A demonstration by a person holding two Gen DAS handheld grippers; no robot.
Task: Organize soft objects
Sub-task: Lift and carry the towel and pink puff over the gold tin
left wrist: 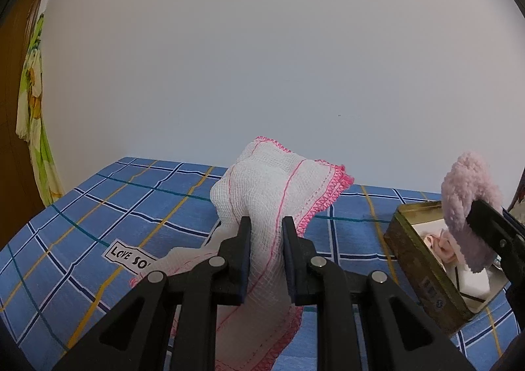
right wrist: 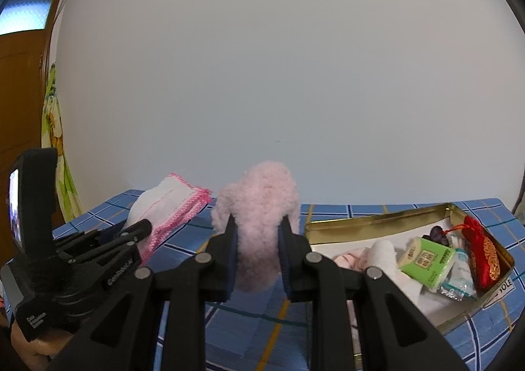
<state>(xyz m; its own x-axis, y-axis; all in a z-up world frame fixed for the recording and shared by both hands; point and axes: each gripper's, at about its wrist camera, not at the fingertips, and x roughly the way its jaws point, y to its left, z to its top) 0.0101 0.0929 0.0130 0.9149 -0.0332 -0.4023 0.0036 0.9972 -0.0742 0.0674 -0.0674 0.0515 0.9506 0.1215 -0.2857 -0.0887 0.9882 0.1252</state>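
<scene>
Room: a plain pale wall fills the background; brown wooden panelling and a hanging green-and-yellow printed cloth stand at the far left.
Surface: a blue checked cloth with white, yellow and dark lines covers the flat top; a white label with black letters lies on it, near left.
Left gripper: its black jaws are closed on a white gauze cloth with pink stitched edging, which bunches up above the fingertips and trails down toward the near edge.
Right gripper: its black jaws pinch a fluffy pale pink soft piece, lifted clear of the checked cloth.
Positions: the gauze cloth is left of the fluffy piece, apart from it; the fluffy piece hangs just left of the tin.
Tin: an open rectangular gold metal tin sits at the right on the checked cloth.
Tin contents: a green paper packet, a red embroidered pouch, a white rolled cloth, a pale pink fabric piece and clear wrappers.
</scene>
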